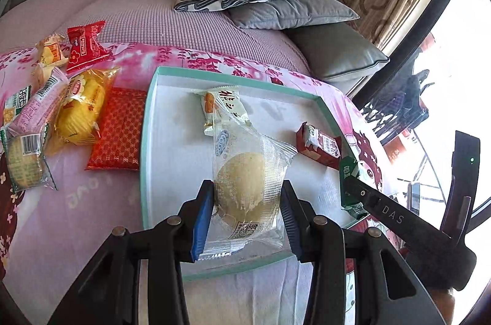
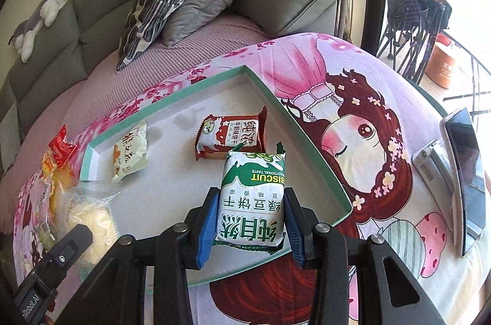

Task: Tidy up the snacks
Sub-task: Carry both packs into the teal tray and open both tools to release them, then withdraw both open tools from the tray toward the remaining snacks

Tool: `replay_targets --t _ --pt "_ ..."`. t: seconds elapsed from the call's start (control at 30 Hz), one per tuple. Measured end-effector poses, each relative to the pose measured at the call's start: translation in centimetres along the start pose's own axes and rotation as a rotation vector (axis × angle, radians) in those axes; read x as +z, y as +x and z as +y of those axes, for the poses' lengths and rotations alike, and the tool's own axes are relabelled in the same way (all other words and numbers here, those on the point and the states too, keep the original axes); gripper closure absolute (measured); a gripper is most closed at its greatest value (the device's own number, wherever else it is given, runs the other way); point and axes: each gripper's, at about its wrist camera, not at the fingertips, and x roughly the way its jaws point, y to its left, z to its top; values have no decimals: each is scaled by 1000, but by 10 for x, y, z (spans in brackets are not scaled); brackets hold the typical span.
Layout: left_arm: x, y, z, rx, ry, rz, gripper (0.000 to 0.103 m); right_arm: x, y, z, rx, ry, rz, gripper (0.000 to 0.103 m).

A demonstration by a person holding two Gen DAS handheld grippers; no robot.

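Green biscuit pack (image 2: pixel 250 202) between right jaws, over tray (image 2: pixel 310 141)

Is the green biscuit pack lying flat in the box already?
No, the right claw holds the green biscuit pack up over the teal box.

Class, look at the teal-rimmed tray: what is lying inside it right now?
On the tray floor lie two packets: a cream one and a red biscuit pack. Two more, a clear-wrapped cake and a green biscuit pack, are held over it in claws, hiding the floor beneath.
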Motion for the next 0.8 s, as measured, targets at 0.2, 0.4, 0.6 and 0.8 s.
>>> replay_targets --t 0.2,0.4,0.6,0.8 --pt "-4 19 4 7 -5 34 58 -7 18 5 19 -9 41 60" --pt "-6 30 9 6 -19 57 58 -15 35 9 2 -28 78 60" --pt "-5 31 10 15 -32 66 40 -15 37 10 -8 -39 79 51" --pt "-2 26 7 48 -22 45 16 -13 34 11 -15 -44 51 18"
